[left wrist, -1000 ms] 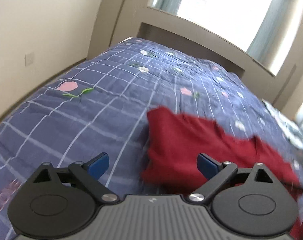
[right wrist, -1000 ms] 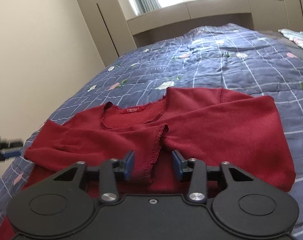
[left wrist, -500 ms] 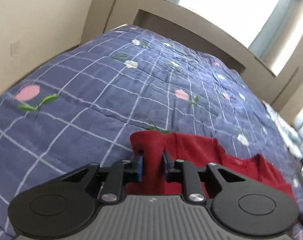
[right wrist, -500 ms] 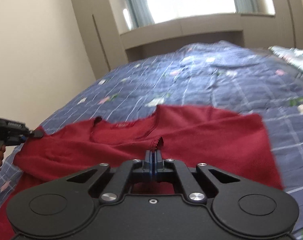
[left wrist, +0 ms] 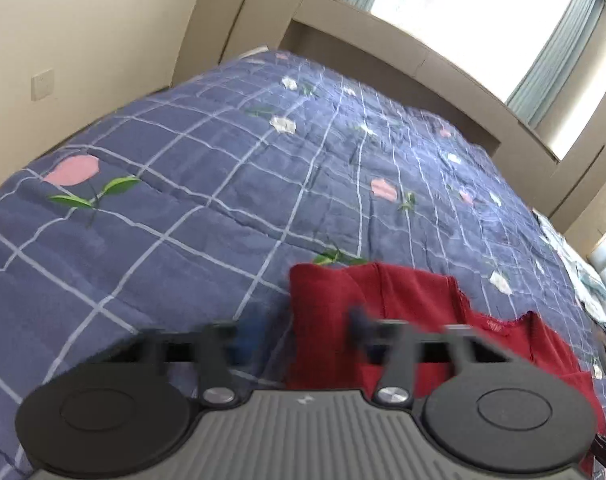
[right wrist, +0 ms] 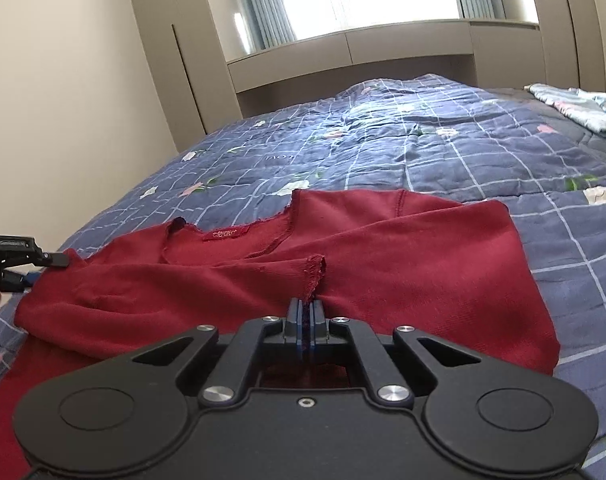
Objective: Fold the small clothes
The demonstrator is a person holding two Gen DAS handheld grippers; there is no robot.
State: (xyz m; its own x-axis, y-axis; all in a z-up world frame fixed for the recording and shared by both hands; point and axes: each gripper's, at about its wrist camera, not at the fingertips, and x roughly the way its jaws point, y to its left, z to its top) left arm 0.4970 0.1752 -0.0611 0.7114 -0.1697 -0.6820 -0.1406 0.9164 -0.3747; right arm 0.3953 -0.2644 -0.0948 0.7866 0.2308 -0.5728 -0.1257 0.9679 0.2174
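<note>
Red cardigan [right wrist: 383,256], sleeves folded inward

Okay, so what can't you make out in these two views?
- Left wrist view: left tongs, just closing with the red top between them, are motion-blurred; grip unclear.
- Right wrist view: right tongs hide the top's near edge.
- Right wrist view: neck label too small to read.
</note>
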